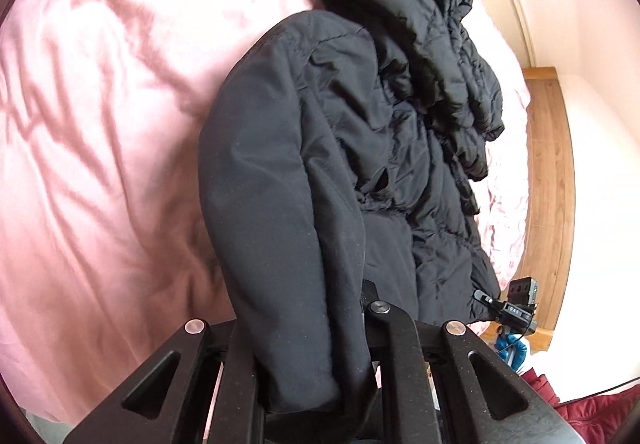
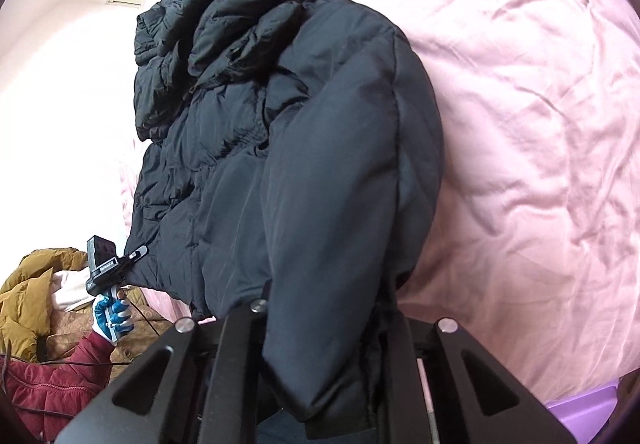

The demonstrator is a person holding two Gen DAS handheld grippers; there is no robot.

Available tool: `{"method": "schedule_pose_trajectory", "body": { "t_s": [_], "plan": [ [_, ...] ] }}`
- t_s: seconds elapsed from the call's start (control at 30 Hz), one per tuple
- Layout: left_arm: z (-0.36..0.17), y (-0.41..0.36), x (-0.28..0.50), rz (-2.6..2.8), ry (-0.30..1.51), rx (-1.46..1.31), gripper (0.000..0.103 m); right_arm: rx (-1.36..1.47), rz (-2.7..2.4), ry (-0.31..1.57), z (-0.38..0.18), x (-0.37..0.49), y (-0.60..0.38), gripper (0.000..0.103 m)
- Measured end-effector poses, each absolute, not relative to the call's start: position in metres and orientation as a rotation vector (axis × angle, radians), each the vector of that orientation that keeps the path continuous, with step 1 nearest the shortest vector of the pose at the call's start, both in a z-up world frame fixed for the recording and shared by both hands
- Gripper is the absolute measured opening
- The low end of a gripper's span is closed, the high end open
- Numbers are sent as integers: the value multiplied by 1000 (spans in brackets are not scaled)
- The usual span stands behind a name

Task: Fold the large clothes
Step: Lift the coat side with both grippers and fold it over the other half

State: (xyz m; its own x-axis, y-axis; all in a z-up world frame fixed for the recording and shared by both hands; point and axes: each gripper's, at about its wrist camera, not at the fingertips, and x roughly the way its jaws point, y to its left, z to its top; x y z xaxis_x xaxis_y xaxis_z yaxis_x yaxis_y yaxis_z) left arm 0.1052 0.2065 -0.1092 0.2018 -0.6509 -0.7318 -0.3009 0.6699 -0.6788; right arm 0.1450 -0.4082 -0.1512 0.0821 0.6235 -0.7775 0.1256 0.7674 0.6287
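Note:
A large black puffer jacket point(image 1: 360, 124) lies lengthwise on the pink bed sheet point(image 1: 100, 124), its far end bunched up. In the left wrist view my left gripper point(image 1: 312, 318) is shut on a fold of the jacket's near hem, which drapes over the fingers and hides the tips. In the right wrist view my right gripper point(image 2: 320, 314) is likewise shut on the hem of the jacket point(image 2: 320, 144), lifted off the sheet. Each view also shows the other gripper pinching the jacket's opposite corner: the right gripper point(image 1: 485, 298) and the left gripper point(image 2: 138, 252), held by a blue-gloved hand point(image 2: 112, 314).
Wrinkled pink sheet point(image 2: 520, 124) spreads wide beside the jacket. A wooden bed frame point(image 1: 548, 184) runs along the far side. A mustard jacket point(image 2: 28, 284) and white cloth lie in a heap off the bed. A red quilted sleeve point(image 2: 52, 380) and a purple object point(image 2: 584, 408) are near.

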Motion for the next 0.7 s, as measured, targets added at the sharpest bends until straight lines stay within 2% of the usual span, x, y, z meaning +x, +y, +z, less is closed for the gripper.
{"method": "schedule_pose_trajectory", "body": {
  "t_s": [0.37, 0.7],
  "plan": [
    [-47, 220, 151, -336, 1170, -974, 12, 689, 454, 1253, -80, 189, -428, 13],
    [8, 245, 235, -334, 961, -1058, 12, 842, 422, 982, -18, 265, -455, 13]
  ]
}}
